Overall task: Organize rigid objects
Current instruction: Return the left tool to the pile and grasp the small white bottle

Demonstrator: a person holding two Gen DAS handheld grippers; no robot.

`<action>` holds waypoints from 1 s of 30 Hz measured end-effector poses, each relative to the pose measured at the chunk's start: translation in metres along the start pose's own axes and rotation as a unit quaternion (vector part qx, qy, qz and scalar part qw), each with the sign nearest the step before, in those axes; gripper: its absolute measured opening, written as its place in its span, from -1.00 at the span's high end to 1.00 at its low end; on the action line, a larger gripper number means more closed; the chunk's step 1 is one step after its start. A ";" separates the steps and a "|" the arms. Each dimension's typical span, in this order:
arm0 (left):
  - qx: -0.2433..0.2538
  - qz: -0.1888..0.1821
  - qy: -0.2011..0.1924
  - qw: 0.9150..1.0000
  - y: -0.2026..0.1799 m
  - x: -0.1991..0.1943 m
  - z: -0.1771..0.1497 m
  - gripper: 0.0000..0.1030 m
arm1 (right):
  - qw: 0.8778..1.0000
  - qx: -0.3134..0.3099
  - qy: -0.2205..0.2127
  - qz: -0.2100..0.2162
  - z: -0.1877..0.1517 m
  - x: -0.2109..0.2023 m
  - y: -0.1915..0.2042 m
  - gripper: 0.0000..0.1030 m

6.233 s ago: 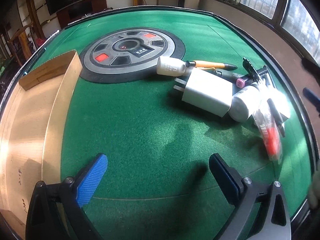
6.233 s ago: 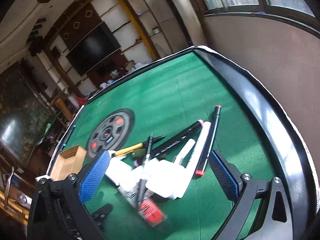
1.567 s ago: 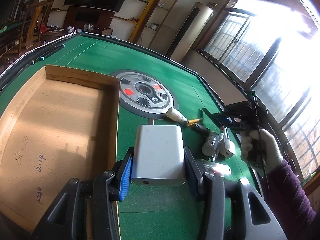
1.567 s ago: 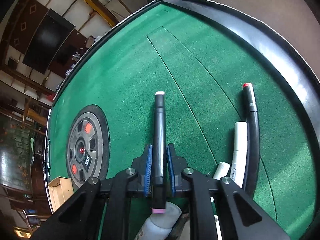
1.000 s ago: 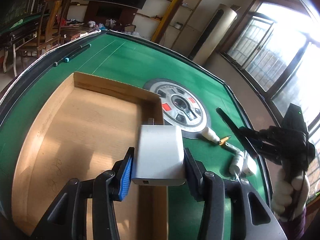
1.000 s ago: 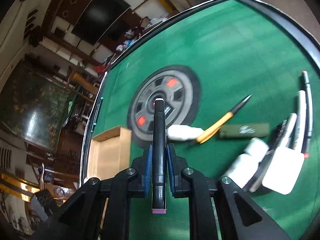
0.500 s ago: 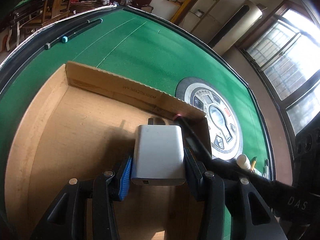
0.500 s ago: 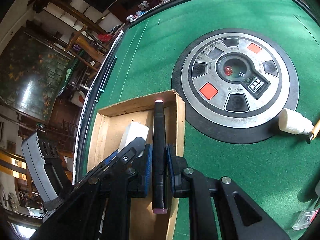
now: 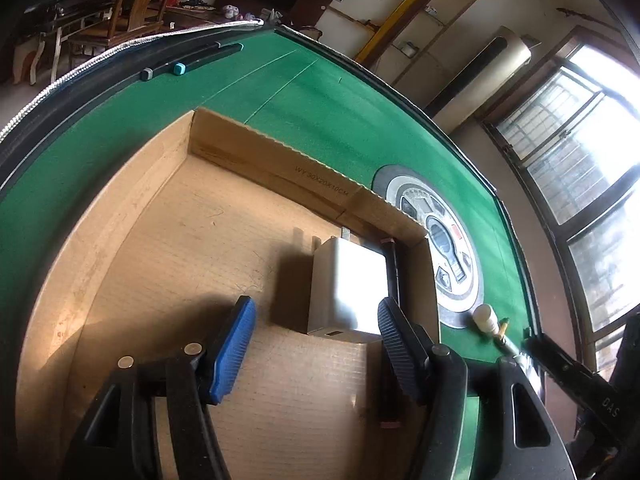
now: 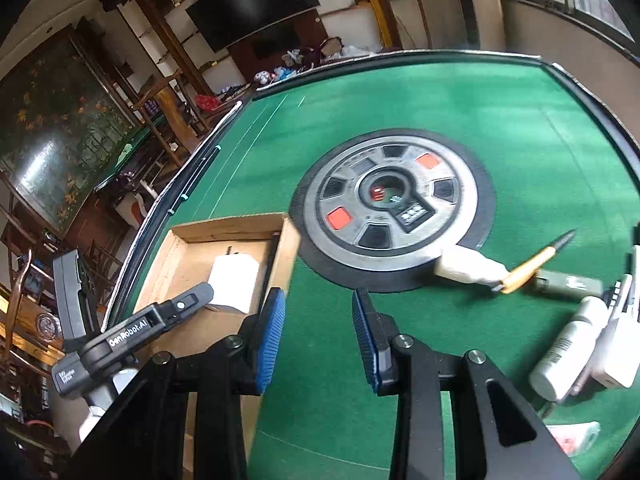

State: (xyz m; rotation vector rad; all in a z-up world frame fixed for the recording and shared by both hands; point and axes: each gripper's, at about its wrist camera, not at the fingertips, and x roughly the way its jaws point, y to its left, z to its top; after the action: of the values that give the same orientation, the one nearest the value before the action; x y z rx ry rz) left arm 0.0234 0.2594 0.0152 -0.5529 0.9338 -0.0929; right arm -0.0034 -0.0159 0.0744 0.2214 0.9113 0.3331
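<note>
A white power adapter (image 9: 348, 288) lies on the floor of the cardboard box (image 9: 256, 152), near its right wall. A black marker (image 9: 394, 264) lies beside it along that wall. My left gripper (image 9: 316, 344) is open just behind the adapter, over the box. In the right wrist view the adapter (image 10: 234, 280) and marker (image 10: 270, 264) show inside the box (image 10: 236, 226). My right gripper (image 10: 318, 336) is open and empty above the green felt, right of the box.
A round grey dice console (image 10: 390, 200) sits mid-table. At the right lie a small white bottle (image 10: 466, 266), an orange pen (image 10: 532, 264), a dark green case (image 10: 568, 282), a white tube (image 10: 568, 348) and another white charger (image 10: 616, 356). The black table rim (image 9: 80, 80) runs at the left.
My left gripper has opened and let the adapter down in the box. My right gripper has opened, left the marker in the box and pulled back to the right.
</note>
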 end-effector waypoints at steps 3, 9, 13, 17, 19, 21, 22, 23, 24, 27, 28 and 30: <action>0.004 -0.001 -0.001 1.000 0.004 -0.006 -0.005 -0.29 | 0.999 0.003 -0.041 -0.024 -0.013 -0.034 -0.029 0.32; 0.042 -0.008 -0.033 0.999 -0.026 -0.045 -0.008 -0.29 | 0.981 -0.010 -0.153 -0.122 -0.035 -0.098 -0.074 -0.09; 0.098 -0.016 -0.053 0.994 -0.081 -0.070 -0.020 -0.59 | 0.970 0.024 -0.194 -0.146 -0.034 -0.118 -0.119 -0.58; 0.150 -0.028 -0.018 0.988 -0.133 -0.051 -0.036 -0.62 | 0.968 0.078 -0.192 -0.143 -0.023 -0.113 -0.172 -0.58; 0.159 -0.026 0.005 0.987 -0.152 -0.032 -0.042 -0.62 | 0.966 0.097 -0.188 -0.147 -0.017 -0.106 -0.194 -0.58; 0.177 -0.016 0.017 0.984 -0.170 -0.014 -0.049 -0.62 | 0.966 0.113 -0.183 -0.147 -0.014 -0.100 -0.215 -0.58; 0.193 -0.009 0.022 0.981 -0.180 -0.005 -0.052 -0.62 | 0.965 0.119 -0.183 -0.147 -0.015 -0.098 -0.224 -0.58; 0.209 0.000 0.027 0.978 -0.190 0.005 -0.055 -0.62 | 0.964 0.127 -0.185 -0.146 -0.017 -0.097 -0.232 -0.58; 0.225 0.007 0.033 0.974 -0.199 0.014 -0.058 -0.62 | 0.962 0.135 -0.189 -0.140 -0.020 -0.095 -0.239 -0.58; 0.273 0.016 0.048 0.961 -0.225 0.044 -0.062 -0.62 | 0.966 0.155 -0.166 -0.127 -0.022 -0.082 -0.252 -0.58; 0.284 0.018 0.049 0.957 -0.233 0.054 -0.060 -0.62 | 0.967 0.159 -0.162 -0.114 -0.021 -0.081 -0.254 -0.58; 0.294 0.013 0.049 0.954 -0.245 0.073 -0.053 -0.62 | 0.969 0.158 -0.159 -0.105 -0.019 -0.078 -0.254 -0.58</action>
State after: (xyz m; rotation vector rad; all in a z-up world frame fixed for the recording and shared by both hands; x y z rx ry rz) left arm 0.0646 0.0048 0.0570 0.0185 0.9539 -0.3644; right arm -0.0153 -0.2795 0.0376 0.4537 0.6570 -0.0483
